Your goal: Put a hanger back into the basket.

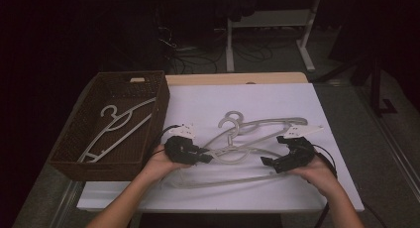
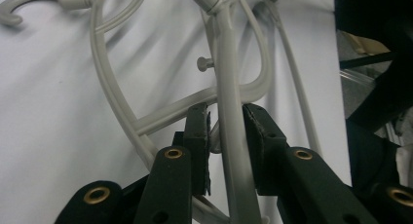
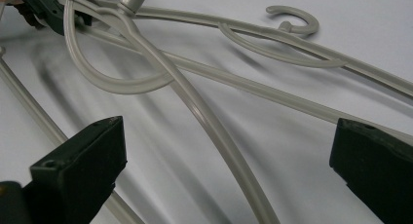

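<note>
Several pale grey plastic hangers lie tangled on the white table top. My left gripper is at the pile's left end. In the left gripper view it is shut on one hanger's arm, which runs straight up between the black jaws. My right gripper is at the pile's right end, open wide. In the right gripper view its jaws stand far apart just above the table, and a curved hanger arm passes between them without touching either. A hook lies farther off.
A dark wicker basket stands at the table's left side, with one grey hanger lying inside. Beyond the table's far edge are desk legs and cables on a dark floor. Bare white surface lies behind the hanger pile.
</note>
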Available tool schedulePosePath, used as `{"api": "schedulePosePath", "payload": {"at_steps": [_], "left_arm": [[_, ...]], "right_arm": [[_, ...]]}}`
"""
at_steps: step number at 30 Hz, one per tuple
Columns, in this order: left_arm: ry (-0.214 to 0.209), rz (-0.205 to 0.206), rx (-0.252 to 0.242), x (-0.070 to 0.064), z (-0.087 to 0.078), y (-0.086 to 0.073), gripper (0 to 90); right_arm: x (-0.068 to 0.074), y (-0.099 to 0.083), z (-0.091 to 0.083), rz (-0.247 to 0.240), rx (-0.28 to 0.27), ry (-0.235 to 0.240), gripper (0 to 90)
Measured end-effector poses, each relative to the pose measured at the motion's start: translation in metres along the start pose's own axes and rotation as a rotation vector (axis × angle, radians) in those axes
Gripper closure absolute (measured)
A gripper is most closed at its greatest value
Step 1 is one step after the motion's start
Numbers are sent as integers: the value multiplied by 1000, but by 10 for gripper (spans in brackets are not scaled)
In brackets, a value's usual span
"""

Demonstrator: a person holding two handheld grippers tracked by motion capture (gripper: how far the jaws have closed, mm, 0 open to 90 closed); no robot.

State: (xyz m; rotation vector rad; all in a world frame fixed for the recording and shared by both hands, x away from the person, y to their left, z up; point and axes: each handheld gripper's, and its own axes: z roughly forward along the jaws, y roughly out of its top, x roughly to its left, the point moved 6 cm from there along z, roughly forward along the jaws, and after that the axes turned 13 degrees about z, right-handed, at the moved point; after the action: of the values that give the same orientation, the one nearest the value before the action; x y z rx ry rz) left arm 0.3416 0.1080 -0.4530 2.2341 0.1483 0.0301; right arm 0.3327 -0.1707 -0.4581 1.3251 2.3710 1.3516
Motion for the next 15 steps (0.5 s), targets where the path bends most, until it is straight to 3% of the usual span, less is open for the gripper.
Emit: {"api": "schedulePosePath", "payload": {"at_steps": [8,12,15], "left_arm": [[-17,5,-9,-1,-1,3,741],[-29,-21,-60,-1,-5,7,747],[-28,-21,-65,0,-8,8,858]], "right_arm": [[1,-1,1,-1,6,2,0],[1,-1,1,0,8,3,0],[1,-1,2,-2,9,3,0]]}}
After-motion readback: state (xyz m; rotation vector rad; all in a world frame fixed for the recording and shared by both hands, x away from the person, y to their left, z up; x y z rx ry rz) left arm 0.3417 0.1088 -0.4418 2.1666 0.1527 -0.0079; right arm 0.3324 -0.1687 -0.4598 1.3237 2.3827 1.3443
